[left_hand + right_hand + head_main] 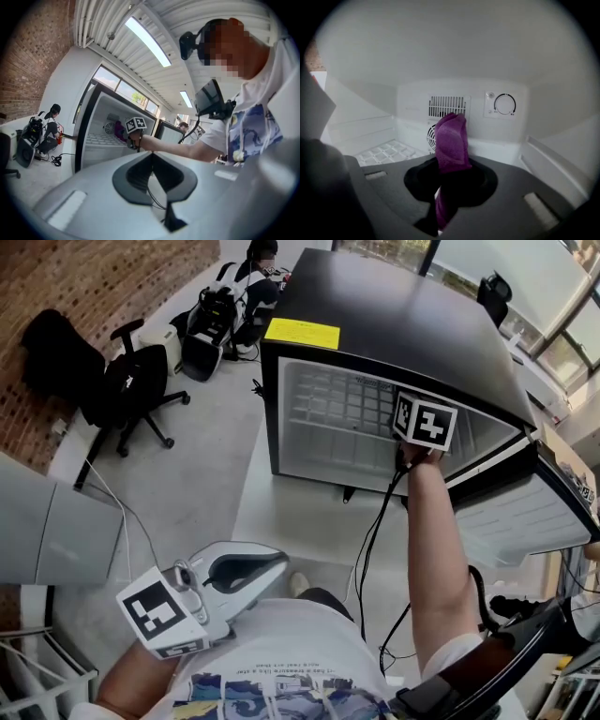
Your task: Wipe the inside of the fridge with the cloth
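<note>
A black mini fridge (394,306) stands on a white platform with its door (525,507) swung open to the right. My right gripper (450,161) is inside the fridge, shut on a purple cloth (452,138) that sticks up between its jaws. The cloth is near the white back wall, in front of the vent (447,107) and left of the thermostat dial (505,104). In the head view only the right gripper's marker cube (424,423) shows at the fridge opening. My left gripper (246,575) hangs low by my chest, shut and holding nothing.
A white wire shelf (386,152) lies low on the left inside the fridge. A black cable (375,540) hangs from the right gripper. An office chair (131,381) stands left by the brick wall. A person (253,277) sits with bags behind the fridge.
</note>
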Demonstrator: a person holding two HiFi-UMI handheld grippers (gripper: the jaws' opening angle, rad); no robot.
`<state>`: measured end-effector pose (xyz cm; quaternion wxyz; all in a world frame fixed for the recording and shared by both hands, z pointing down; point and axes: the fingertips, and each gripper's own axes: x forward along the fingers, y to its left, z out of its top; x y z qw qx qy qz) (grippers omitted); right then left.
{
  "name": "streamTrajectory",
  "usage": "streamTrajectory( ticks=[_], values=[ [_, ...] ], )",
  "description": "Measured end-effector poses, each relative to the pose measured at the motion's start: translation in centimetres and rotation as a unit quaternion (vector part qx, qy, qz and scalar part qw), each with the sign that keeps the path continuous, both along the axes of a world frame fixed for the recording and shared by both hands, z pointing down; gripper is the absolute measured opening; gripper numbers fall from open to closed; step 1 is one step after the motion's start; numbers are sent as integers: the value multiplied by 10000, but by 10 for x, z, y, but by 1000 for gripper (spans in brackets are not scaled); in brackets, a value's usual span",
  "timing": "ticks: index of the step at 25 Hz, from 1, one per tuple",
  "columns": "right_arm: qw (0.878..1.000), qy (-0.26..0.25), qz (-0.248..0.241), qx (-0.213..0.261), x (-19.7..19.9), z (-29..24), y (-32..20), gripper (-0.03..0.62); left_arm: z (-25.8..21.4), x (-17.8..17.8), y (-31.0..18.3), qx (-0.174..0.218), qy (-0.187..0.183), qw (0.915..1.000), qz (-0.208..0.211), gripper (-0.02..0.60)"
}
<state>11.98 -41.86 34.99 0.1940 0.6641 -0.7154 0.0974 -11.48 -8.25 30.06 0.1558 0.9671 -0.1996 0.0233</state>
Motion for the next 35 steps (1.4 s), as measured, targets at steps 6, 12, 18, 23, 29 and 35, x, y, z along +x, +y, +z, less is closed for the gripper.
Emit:
streamTrajectory(
  ticks=[6,12,18,23,29,35],
  values=[
    [9995,-140,-295,45,-34,-5,-4,52,3,-12,5,-50,-19,9998,-191,8],
    [9969,-381,-682,45,-81,-5,-11,52,4,-27,10,-57,-36,9990,-433,8],
    [9901,-866,-1101,57,-126,-6,-18,52,6,-45,16,-65,-93,9972,-741,8],
    [9827,-1368,-1248,-8,-152,-8,-21,52,4,-62,22,-56,-124,9948,-1012,8],
    [9689,-1986,-1475,-56,-175,-10,-20,52,5,-72,29,-34,-152,9925,-1209,8],
    [9546,-2569,-1505,0,-171,-17,-7,52,-2,-70,36,-133,-49,9936,-1120,8]
  ],
)
